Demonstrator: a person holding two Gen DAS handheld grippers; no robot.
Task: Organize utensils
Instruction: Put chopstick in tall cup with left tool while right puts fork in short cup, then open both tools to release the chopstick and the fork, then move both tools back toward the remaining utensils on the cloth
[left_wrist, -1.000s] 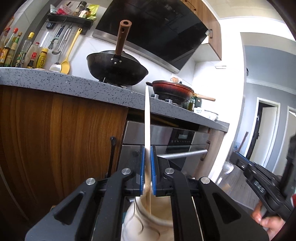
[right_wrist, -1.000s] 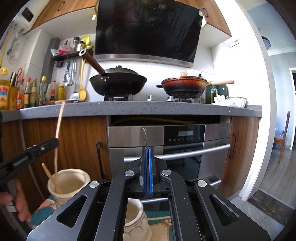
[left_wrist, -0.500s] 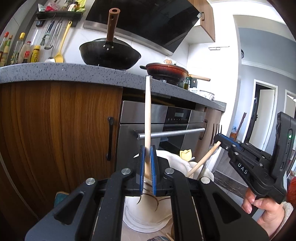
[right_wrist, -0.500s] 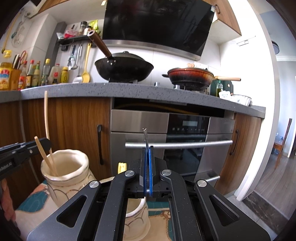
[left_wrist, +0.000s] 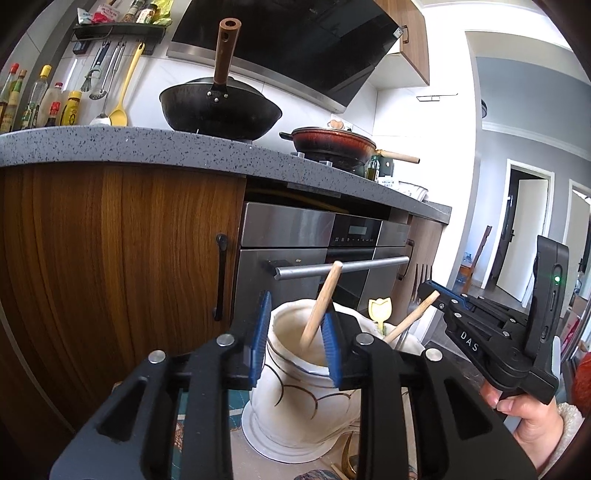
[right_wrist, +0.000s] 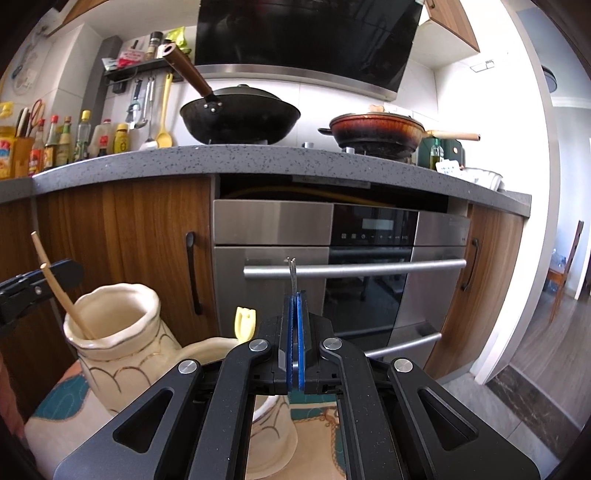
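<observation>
Kitchen floor | left gripper (left_wrist: 293, 334) opening, chopstick (left_wrist: 320, 304) loose in jar (left_wrist: 295, 376) | right gripper (right_wrist: 294, 345) clamps fork (right_wrist: 292, 275), handle hidden

Kitchen backdrop behind the work area

A black wok (right_wrist: 240, 116) and a red pan (right_wrist: 375, 131) are sitting on the stove, above a steel oven (right_wrist: 340, 273); sauce bottles (right_wrist: 70, 138) are lining the grey countertop (right_wrist: 184, 160).

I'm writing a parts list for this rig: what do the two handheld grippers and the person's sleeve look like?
Both the left gripper and the right gripper are black, with cut-out linkage arms, silver rivets and blue pads on the jaws. From the left view, the right one shows white "DAS" lettering and a green light on its upright rear part. The sleeve looks cream and fuzzy. No cables show.
</observation>
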